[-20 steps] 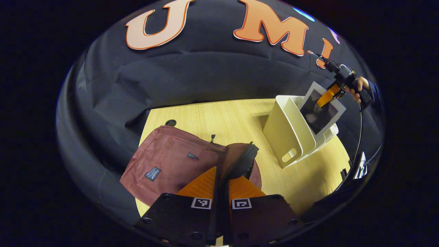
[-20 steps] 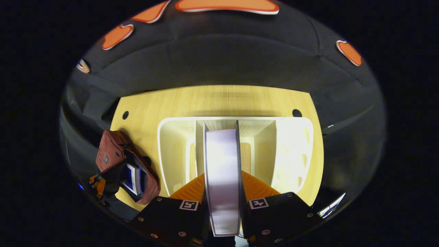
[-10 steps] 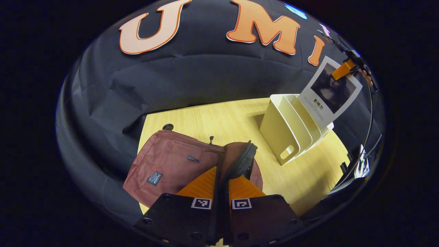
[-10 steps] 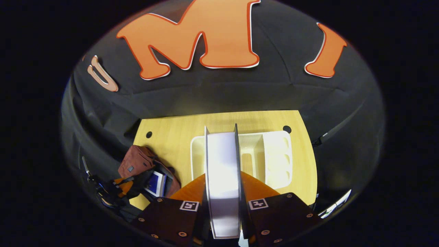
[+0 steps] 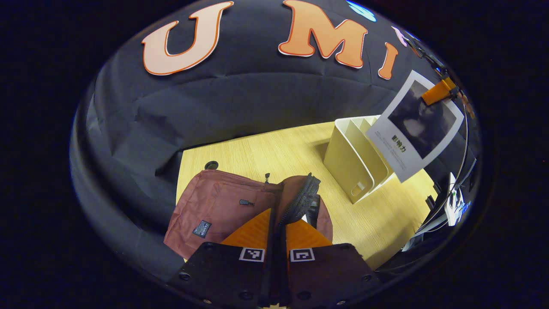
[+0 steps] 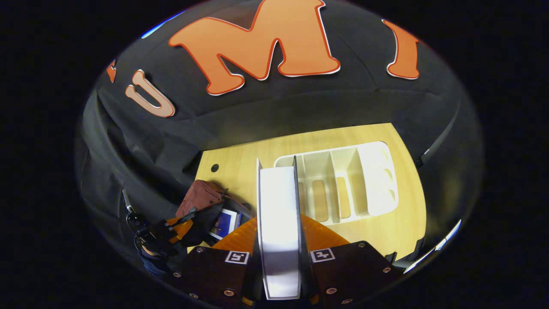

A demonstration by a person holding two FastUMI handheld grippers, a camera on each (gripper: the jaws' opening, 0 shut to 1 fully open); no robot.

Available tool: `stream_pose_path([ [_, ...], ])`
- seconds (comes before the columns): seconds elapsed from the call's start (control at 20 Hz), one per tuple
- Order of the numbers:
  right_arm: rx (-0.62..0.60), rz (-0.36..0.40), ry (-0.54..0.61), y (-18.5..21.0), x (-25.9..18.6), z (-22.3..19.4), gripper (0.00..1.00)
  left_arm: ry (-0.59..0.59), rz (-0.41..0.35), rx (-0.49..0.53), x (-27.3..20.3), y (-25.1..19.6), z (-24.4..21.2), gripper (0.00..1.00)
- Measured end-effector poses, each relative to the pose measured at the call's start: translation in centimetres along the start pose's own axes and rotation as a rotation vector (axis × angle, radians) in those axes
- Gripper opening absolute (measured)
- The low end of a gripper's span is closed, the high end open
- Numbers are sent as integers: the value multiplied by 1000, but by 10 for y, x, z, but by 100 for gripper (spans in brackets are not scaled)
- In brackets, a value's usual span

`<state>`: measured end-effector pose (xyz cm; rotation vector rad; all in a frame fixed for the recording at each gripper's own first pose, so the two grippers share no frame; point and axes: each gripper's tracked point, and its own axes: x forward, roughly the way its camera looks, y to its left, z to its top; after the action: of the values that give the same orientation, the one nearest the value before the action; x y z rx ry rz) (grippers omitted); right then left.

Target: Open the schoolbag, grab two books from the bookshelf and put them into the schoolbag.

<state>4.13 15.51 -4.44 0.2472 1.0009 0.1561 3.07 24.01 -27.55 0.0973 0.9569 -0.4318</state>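
The maroon schoolbag point(image 5: 214, 206) lies on the wooden table point(image 5: 266, 150). My left gripper point(image 5: 278, 214) is shut on the bag's black zippered rim point(image 5: 302, 199) and holds the mouth up. In the left gripper view, a white-bordered book point(image 5: 418, 124) hangs in the air above the white bookshelf point(image 5: 354, 161), pinched at its top corner by my right gripper point(image 5: 437, 92). In the right gripper view, the same book point(image 6: 279, 206) stands edge-on between the orange fingers of my right gripper point(image 6: 279, 225), clear of the bookshelf point(image 6: 343, 184). A blue book point(image 6: 223, 223) shows inside the open schoolbag point(image 6: 199, 199), beside my left gripper point(image 6: 173, 227).
A round cable hole point(image 5: 211, 165) sits in the table's far left corner behind the bag. Bare table lies between bag and bookshelf. Cables and a small device point(image 5: 452, 204) hang off the table's right edge. A hand point(image 6: 150, 253) holds my left gripper.
My right gripper has lifted the book out of the bookshelf and carried it up and clear of the slots. The left gripper has kept its hold on the bag's rim, nearly still.
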Motion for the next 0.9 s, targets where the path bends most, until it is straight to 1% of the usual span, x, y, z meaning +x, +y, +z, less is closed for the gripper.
stream_pose_path([
  [0.25, 96, 121, 45, 41, 32, -40, 37, -9, 3, 22, -10, 7, 17, 8],
  [0.5, 193, 246, 82, 86, 72, -78, 37, -20, -14, 39, -16, 4, 37, 8],
  [0.55, 209, 263, 88, 94, 80, -84, 37, -25, -15, 47, -18, 4, 41, 7],
  [0.6, 221, 282, 86, 102, 89, -88, 37, -27, -15, 54, -18, 4, 44, 2],
  [0.65, 233, 299, 89, 108, 99, -93, 36, -28, -17, 61, -18, 3, 45, 7],
  [0.9, 260, 359, 83, 131, 136, -113, 37, -34, -23, 65, -23, 3, 50, 7],
])
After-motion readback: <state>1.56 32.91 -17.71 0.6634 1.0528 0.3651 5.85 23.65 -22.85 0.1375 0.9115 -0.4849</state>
